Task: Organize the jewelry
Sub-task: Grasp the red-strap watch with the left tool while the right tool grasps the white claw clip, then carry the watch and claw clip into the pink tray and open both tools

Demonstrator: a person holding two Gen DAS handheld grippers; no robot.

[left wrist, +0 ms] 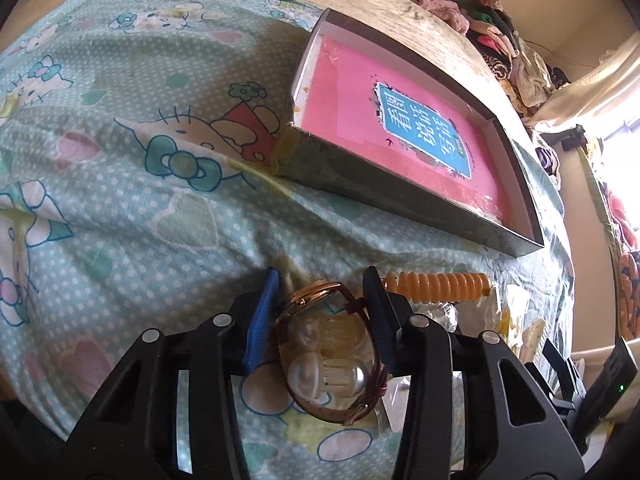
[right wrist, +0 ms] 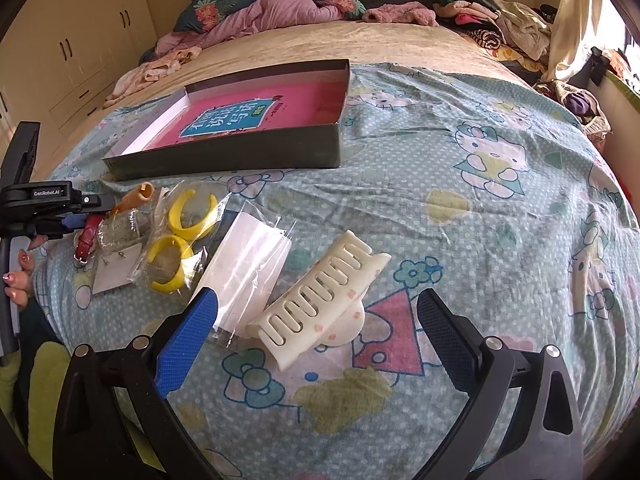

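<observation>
Left hand-held gripper (left wrist: 320,280) around one watch (left wrist: 332,344), two yellow bangles (right wrist: 186,236) nearby.

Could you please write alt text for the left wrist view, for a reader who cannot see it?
The left gripper has its blue pads closed against a rose-gold wristwatch on a cartoon-print bedsheet. Beyond it lie an orange ridged bracelet and an open shallow box lined pink.

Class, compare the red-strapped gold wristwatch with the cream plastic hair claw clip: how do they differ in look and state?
The red-strapped gold wristwatch sits between the left gripper pads; the cream plastic hair claw clip lies free between the open right gripper fingers. The watch is round, the clip long and toothed. Both are outside the box.
</observation>
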